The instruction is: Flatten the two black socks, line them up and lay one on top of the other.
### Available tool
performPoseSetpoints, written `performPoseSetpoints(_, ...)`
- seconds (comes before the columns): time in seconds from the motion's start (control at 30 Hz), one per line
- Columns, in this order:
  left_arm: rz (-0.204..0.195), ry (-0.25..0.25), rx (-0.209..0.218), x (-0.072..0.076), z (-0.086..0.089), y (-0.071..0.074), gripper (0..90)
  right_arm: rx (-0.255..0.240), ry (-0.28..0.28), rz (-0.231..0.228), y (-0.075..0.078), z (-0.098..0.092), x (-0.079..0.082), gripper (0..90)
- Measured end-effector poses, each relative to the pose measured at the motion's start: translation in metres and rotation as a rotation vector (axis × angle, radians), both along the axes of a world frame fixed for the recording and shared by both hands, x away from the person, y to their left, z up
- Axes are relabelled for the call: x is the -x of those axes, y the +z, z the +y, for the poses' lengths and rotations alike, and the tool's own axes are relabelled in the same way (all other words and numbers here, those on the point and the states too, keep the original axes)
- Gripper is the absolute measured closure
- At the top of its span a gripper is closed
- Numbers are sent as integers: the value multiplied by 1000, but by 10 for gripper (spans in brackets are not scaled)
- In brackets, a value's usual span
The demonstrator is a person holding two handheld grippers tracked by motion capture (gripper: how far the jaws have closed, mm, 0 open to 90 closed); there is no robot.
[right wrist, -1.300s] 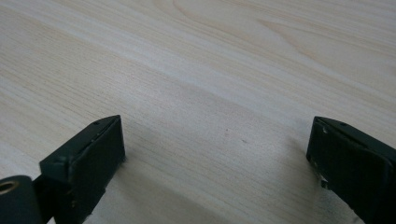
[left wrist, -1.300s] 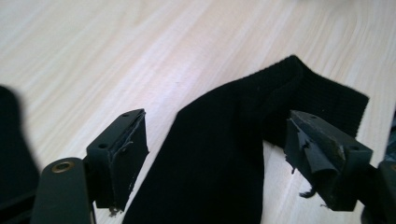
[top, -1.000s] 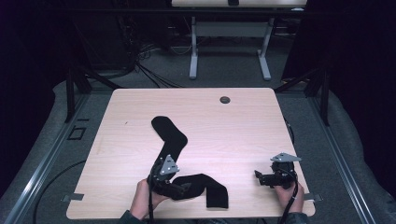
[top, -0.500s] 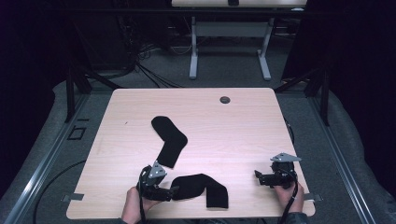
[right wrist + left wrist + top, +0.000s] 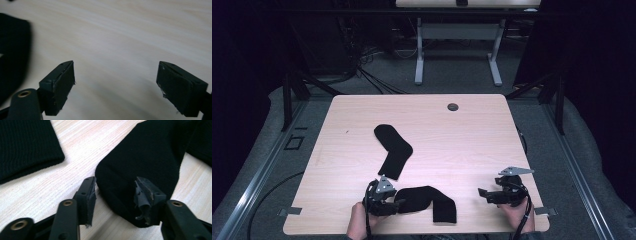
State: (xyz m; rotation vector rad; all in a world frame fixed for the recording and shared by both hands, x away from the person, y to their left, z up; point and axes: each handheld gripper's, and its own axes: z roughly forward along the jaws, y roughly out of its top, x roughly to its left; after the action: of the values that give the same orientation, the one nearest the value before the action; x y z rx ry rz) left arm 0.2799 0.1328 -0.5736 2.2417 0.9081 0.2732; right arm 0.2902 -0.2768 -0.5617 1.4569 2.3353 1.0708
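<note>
Two black socks lie on the light wooden table. The far sock lies bent near the middle, and its cuff shows in the left gripper view. The near sock lies folded by the front edge. My left gripper is low at that sock's left end. Its jaws have just been closing, with the toe between them. The right pad rests on the cloth and the left pad stands at its edge, not pinching. My right gripper hovers open over bare wood, its jaws having just closed slightly.
A small dark round grommet sits near the table's far edge. A white desk frame stands on the grey floor beyond. Cables lie on the floor at the far left. The table's front edge is close behind both hands.
My left gripper has sunk to the table at the near sock's toe and its jaws have narrowed around it. The right gripper has shifted only slightly.
</note>
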Motion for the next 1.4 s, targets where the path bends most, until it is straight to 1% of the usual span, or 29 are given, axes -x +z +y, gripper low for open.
performPoseSetpoints(0.03, 1, -3, 3, 0, 0, 0, 542, -3, 9, 18, 3, 8, 4, 198)
performPoseSetpoints(0.07, 4, -4, 5, 1, 0, -1, 558, -3, 39, 47, 6, 16, 8, 204)
performPoseSetpoints(0.1, 5, 5, 10, 1, 0, -1, 565, 2, 65, 67, 8, 25, 12, 232)
performPoseSetpoints(0.13, 3, 7, 9, 2, 0, -2, 568, 11, 82, 93, 8, 34, 15, 244)
performPoseSetpoints(0.17, -1, 3, 0, 3, 0, -1, 572, 12, 104, 107, 8, 42, 19, 245)
performPoseSetpoints(0.23, -5, 9, 2, 5, -1, -2, 590, 0, 142, 141, 6, 55, 24, 278)
performPoseSetpoints(0.3, -8, 13, 14, 6, -1, -3, 616, 16, 168, 149, 4, 66, 28, 291)
performPoseSetpoints(0.37, -3, 18, 18, 6, -1, -3, 631, 13, 184, 163, 4, 73, 29, 318)
performPoseSetpoints(0.43, 0, 18, 23, 5, 0, -3, 659, 7, 187, 173, 4, 78, 30, 353)
performPoseSetpoints(0.47, 0, 18, 27, 5, 0, -3, 669, 9, 187, 172, 4, 80, 31, 359)
performPoseSetpoints(0.5, 2, 22, 35, 5, 0, -3, 679, 22, 189, 183, 4, 82, 31, 380)
performPoseSetpoints(0.53, -3, 21, 34, 6, 1, -4, 682, 22, 184, 180, 3, 84, 31, 411)
performPoseSetpoints(0.57, -10, 26, 39, 7, 0, -4, 686, 20, 190, 181, 2, 85, 32, 423)
performPoseSetpoints(0.6, -16, 19, 39, 8, 1, -5, 697, 27, 181, 181, 2, 86, 33, 440)
performPoseSetpoints(0.63, -15, 28, 55, 9, 1, -6, 706, 32, 186, 178, 2, 88, 33, 466)
performPoseSetpoints(0.77, -41, 28, 91, 11, 6, -10, 727, 55, 194, 182, 0, 94, 34, 546)
performPoseSetpoints(0.8, -37, 35, 108, 12, 7, -11, 739, 62, 195, 178, 0, 96, 34, 570)
performPoseSetpoints(0.87, -41, 36, 131, 13, 9, -13, 768, 67, 193, 170, -1, 99, 35, 634)
performPoseSetpoints(0.9, -40, 37, 145, 13, 9, -14, 786, 81, 193, 167, 0, 100, 34, 669)
performPoseSetpoints(0.93, -41, 37, 154, 13, 10, -15, 798, 79, 198, 172, -1, 101, 34, 717)
performPoseSetpoints(0.97, -37, 39, 168, 13, 11, -16, 812, 90, 200, 163, -1, 102, 34, 750)
performPoseSetpoints(1.0, -30, 39, 179, 13, 12, -17, 823, 82, 197, 158, -2, 103, 33, 788)
performPoseSetpoints(1.07, -29, 40, 183, 13, 13, -17, 836, 88, 203, 161, -2, 104, 32, 839)
performPoseSetpoints(1.13, -27, 40, 187, 12, 13, -17, 844, 91, 208, 167, -2, 103, 31, 864)
performPoseSetpoints(1.23, -33, 43, 176, 13, 12, -17, 849, 115, 213, 157, 0, 103, 30, 876)
performPoseSetpoints(1.27, -28, 38, 184, 12, 13, -17, 851, 137, 207, 143, 1, 103, 31, 877)
performPoseSetpoints(1.3, -21, 43, 191, 11, 14, -17, 852, 140, 199, 129, 0, 103, 30, 878)
performPoseSetpoints(1.33, -10, 39, 201, 10, 15, -17, 854, 160, 204, 126, 2, 102, 29, 878)
performPoseSetpoints(1.4, -7, 40, 205, 10, 15, -18, 855, 202, 201, 94, 6, 98, 25, 878)
